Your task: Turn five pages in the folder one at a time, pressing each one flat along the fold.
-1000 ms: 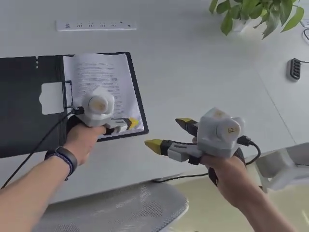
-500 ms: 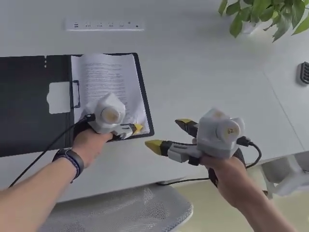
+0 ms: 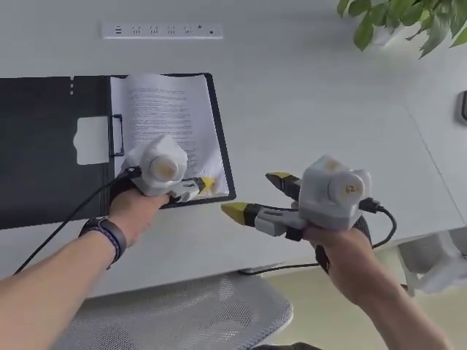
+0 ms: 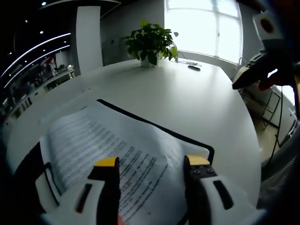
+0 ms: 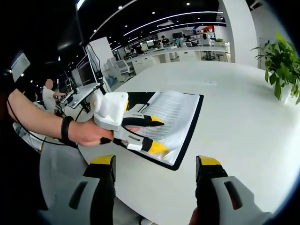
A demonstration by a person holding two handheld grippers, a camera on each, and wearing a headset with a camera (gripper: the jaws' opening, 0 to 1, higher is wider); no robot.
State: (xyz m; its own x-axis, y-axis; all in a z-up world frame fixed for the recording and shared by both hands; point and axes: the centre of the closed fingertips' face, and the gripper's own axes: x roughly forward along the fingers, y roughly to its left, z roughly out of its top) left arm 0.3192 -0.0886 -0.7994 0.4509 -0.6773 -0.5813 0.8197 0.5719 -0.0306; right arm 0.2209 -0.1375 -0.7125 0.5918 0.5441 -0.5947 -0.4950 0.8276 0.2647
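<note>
Honestly, not much had moved over that last second. My right gripper (image 3: 257, 195) was nearest me, hanging over bare counter (image 3: 314, 109) by the front edge. Its jaws were spread wide with nothing between them, the same pose it had kept all along.

Just beyond its jaws and off to one side, the left gripper (image 4: 152, 161) sat over the near outer corner of the top page (image 3: 168, 117). Those jaws were spread too, with printed lines running between them in its own view and the page's corner just off the outer jaw. Most of the shift in the head view was my own head moving. Against the folder (image 3: 44, 146), the left jaws had barely crept. I couldn't tell if they were touching paper or hovering just above it.

My read for the job was that no page was lifted yet. The sheet lay flat ahead of the left jaws, running away to the folder's far edge, and the black cover lay open on the side away from the right jaws. So I was lined up to pinch that corner, not mid-turn. Way out past both sets of jaws sat the power strip (image 3: 160, 30) and the plant (image 3: 394, 18), well apart from the work.
</note>
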